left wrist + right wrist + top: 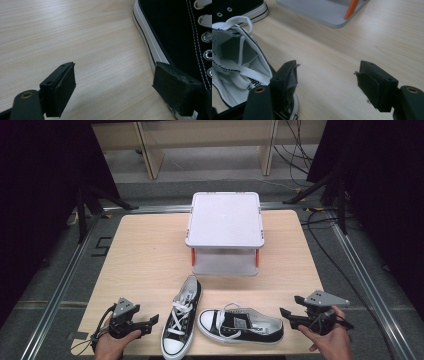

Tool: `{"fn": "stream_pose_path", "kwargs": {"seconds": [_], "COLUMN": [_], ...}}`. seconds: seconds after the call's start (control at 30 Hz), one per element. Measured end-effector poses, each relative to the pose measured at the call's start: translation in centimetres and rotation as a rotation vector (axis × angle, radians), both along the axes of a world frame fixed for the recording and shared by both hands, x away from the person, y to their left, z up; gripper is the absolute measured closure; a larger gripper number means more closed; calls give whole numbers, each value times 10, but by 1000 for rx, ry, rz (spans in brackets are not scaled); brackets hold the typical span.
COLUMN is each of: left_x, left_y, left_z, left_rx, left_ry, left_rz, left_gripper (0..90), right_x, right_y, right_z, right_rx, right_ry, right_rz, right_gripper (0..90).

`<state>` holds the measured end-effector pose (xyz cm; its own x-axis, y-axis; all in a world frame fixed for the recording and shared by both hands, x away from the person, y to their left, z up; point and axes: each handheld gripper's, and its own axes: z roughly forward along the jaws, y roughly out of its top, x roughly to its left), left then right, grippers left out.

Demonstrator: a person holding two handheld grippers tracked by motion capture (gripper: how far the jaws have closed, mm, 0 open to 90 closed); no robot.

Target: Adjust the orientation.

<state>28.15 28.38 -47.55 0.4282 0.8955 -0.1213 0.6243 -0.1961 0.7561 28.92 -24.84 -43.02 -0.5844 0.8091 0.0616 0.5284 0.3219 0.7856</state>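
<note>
Reaching for the two sneakers at the table's (145, 255) near edge, both grippers have their jaws apart and empty. The left gripper (150, 322) sits beside the upright shoe (181, 317); the right gripper (286, 314) should probably close squarely on the heel of the tipped shoe (242, 326).

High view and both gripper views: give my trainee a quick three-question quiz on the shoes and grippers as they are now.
1. True or false: the left gripper grips a shoe.
2. Which shoe lies on its side? A) the left shoe B) the right shoe
3. What stands on the table beyond the shoes?

Key
1. False. Its fingers stand apart over bare wood, beside the left shoe's sole.
2. B. Its opening faces the right gripper, whose fingers are also open and hold nothing.
3. A white two-level rack with orange posts.
</note>
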Motion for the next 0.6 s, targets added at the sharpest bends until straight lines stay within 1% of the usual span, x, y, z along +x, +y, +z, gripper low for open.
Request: {"fn": "stream_pose_path", "kwargs": {"seconds": [0.07,0.1,0.17,0.2,0.23,0.27,0.3,0.33,0.37,0.4,0.43,0.47,0.53,0.57,0.6], "left_x": [0,0,0,0,0,0,0,0,0,0,0,0,0,0,0], "left_y": [0,0,0,0,0,0,0,0,0,0,0,1,0,0,0], "left_z": [0,0,0,0,0,0,0,0,0,0,0,0,0,0,0], "left_rx": [1,3,0,0,2,5,6,6,1,1,-1,0,3,3,3], "left_ry": [0,0,1,1,2,1,2,2,2,2,-1,-1,1,2,2], "left_rz": [2,3,2,2,1,2,1,1,1,1,4,5,4,3,3], "left_gripper": [174,174,174,174,174,174,174,174,174,174,174,174,174,174,174], "right_x": [0,1,0,0,1,0,1,1,0,0,3,3,3,4,4], "right_y": [3,3,5,5,7,8,10,11,13,13,16,17,22,24,24], "right_z": [0,0,1,1,2,4,3,4,5,5,6,7,8,8,8], "right_rx": [4,-4,-11,-11,-10,-16,3,-9,-6,-6,-17,-25,-6,1,1], "right_ry": [19,-1,-8,-8,-4,-4,3,-5,8,8,-6,-16,7,-3,-3], "right_rz": [18,38,43,43,63,61,78,85,91,91,127,134,151,163,163], "right_gripper": [347,354,372,372,388,395,412,422,433,433,470,473,489,491,491]}}
